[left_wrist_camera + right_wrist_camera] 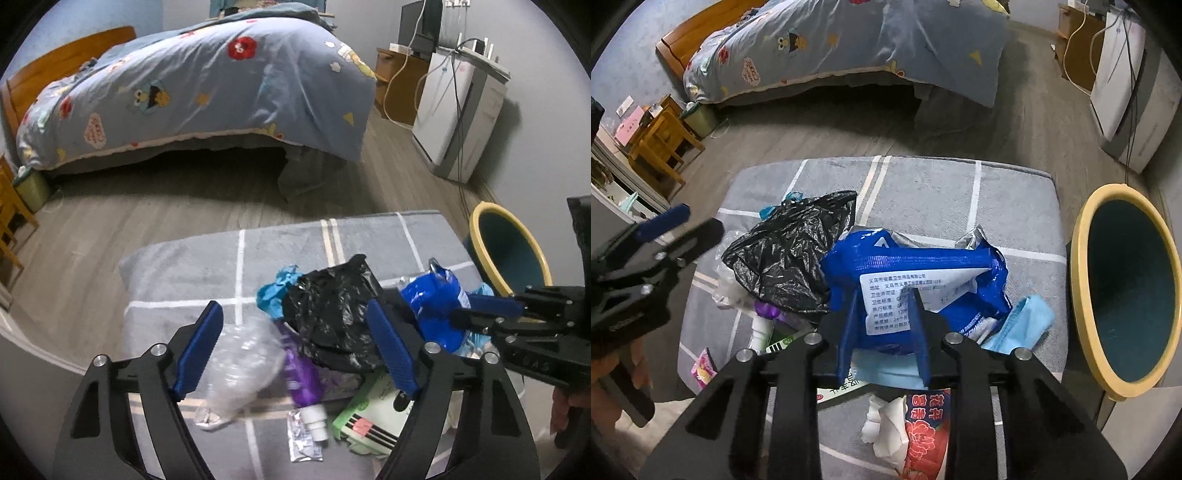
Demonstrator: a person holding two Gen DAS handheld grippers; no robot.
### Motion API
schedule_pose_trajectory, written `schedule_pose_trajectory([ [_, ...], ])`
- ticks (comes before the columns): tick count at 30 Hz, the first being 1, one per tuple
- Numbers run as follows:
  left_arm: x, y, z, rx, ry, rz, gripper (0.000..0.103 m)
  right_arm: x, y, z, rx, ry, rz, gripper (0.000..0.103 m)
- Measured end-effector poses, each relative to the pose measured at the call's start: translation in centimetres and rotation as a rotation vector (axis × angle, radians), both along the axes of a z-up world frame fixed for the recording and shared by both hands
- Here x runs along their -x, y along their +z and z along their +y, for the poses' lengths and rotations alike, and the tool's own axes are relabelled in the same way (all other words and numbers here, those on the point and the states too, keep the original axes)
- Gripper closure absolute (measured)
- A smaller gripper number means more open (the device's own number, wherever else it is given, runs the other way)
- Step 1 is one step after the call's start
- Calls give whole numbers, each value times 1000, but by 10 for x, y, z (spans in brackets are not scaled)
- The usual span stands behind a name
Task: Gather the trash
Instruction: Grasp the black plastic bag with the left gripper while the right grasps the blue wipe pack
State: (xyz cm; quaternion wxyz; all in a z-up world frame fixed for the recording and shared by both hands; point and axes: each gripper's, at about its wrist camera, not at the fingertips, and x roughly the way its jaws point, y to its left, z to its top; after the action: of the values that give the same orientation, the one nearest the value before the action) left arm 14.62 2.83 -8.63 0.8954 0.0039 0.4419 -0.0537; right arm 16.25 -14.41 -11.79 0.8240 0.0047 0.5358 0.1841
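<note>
Blue pads close on a wet-wipe pack amid the trash pile

Blue ribbed pads of the right gripper pinch the crumpled blue plastic wipe pack with a white printed label; both pads press into its lower part. Just right of that gripper lies a pale blue folded face mask, and below it, nearest the camera, a wad of white tissue rests against a red printed wrapper. Left of the pack, touching it, sits a crinkled black plastic bag. Well to the right stands a round bin with a yellow rim and dark teal inside, beside the surface.

Over on the other side, the left gripper has its jaws spread wide, with nothing pressed between the pads. Within their span lie a clear crumpled plastic bag by the left pad, a purple plastic tube with a white cap in the middle, and the black bag toward the right pad. Under the right pad shows a green-and-white carton; a small silver foil sachet lies just below the tube's cap. Beyond the black bag peeks a teal crumpled glove.

All of this rests on a grey plush surface with white stripes. Farther off stands a bed with a light blue cartoon-print quilt.
</note>
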Motion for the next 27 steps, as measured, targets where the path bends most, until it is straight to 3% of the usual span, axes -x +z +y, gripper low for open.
schedule_pose_trajectory([
  [11, -12, -33, -15, -15, -32, 121, 36, 1, 19, -15, -33, -21, -57, 81],
  [14, -16, -42, -18, 4, -35, 147, 49, 0, 20, -17, -42, -21, -59, 81],
  [15, -18, -44, -19, 10, -41, 155, 59, -1, 20, -17, -45, -19, -57, 81],
  [17, -18, -46, -21, 19, -54, 158, 69, -1, 22, -18, -46, -14, -60, 81],
  [19, -17, -44, -23, 19, -68, 153, 87, -1, 24, -18, -44, -5, -70, 81],
  [27, -9, -9, -25, 15, -74, 22, 95, 0, 49, -27, -99, -20, -120, 81],
])
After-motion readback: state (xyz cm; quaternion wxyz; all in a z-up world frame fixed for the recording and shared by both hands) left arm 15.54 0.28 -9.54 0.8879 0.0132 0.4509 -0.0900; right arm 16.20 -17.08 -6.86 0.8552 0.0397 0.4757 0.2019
